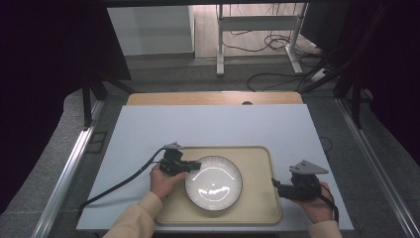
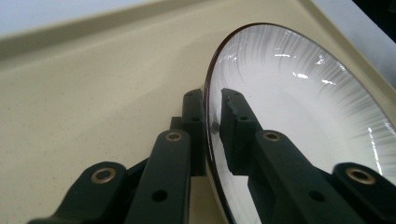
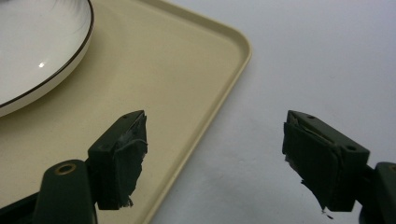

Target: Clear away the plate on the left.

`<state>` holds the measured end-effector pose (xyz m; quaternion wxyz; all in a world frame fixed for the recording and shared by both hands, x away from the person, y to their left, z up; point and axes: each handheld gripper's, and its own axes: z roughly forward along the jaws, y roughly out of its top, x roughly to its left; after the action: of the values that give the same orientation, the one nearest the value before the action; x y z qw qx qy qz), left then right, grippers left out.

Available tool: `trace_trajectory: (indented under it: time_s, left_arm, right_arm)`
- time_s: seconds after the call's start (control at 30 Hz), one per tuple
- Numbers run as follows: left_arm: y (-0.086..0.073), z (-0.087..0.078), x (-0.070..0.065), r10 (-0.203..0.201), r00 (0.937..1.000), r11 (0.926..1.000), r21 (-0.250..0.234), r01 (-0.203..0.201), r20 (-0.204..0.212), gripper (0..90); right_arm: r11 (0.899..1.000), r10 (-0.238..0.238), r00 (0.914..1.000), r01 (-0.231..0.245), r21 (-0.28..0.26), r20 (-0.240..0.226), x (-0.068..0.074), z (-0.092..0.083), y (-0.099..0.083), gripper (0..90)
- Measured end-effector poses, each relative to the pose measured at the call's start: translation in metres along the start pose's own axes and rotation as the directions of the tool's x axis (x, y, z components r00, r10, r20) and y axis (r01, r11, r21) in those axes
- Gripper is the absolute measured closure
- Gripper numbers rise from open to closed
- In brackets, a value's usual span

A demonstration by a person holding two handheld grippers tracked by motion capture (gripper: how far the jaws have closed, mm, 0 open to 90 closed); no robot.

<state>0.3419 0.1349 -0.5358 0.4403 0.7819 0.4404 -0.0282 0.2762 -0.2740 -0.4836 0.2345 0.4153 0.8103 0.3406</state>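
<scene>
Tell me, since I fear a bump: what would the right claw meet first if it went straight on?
Probably the tray: its rim edge runs between the open right claw jaws. Depth is unclear, so it might pass above.

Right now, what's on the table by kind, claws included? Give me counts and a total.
White plate with dark rim: 1, on the tray, its rim pinched by the left claw
Beige tray: 1
Claws: 2, the right claw open over the tray's edge
Total: 4
</scene>
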Motion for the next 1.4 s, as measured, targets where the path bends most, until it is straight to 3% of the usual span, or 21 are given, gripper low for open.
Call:
trace_trajectory:
  time_s: [0.37, 0.5, 0.8, 1.1, 1.23, 1.4]
  left_arm:
    - [-0.002, 0.001, 0.001, -0.005, 1.0, 1.0, 0.007, 0.005, -0.007, 79.8]
    - [-0.002, 0.001, 0.0, 0.017, 0.9995, 0.9998, 0.006, -0.017, -0.026, 77.9]
    - [0.003, -0.006, -0.001, 0.018, 0.9985, 0.9993, -0.032, -0.02, -0.051, 53.4]
    - [0.012, -0.03, -0.008, 0.043, 0.9971, 0.9953, -0.085, -0.048, -0.063, 39.1]
    - [0.017, -0.046, -0.009, 0.059, 0.9946, 0.9907, -0.117, -0.069, -0.086, 35.2]
    - [0.019, -0.063, -0.013, 0.083, 0.9896, 0.9876, -0.124, -0.097, -0.118, 31.8]
  right_arm:
    - [1.0, -0.002, 1.0, 0.002, 0.003, -0.001, 0.0, 0.001, 0.0, 22.7]
    - [1.0, -0.002, 1.0, 0.002, 0.004, -0.002, 0.0, 0.002, 0.0, 22.7]
    - [1.0, 0.0, 1.0, 0.0, 0.008, -0.004, -0.001, 0.004, -0.001, 22.6]
    - [1.0, 0.008, 0.9999, -0.008, 0.001, -0.015, 0.0, 0.0, -0.003, 22.6]
    - [1.0, 0.003, 0.9999, -0.003, 0.0, -0.013, 0.001, -0.002, -0.004, 22.6]
    - [1.0, 0.013, 0.9999, -0.013, -0.008, -0.004, 0.0, -0.005, -0.004, 22.6]
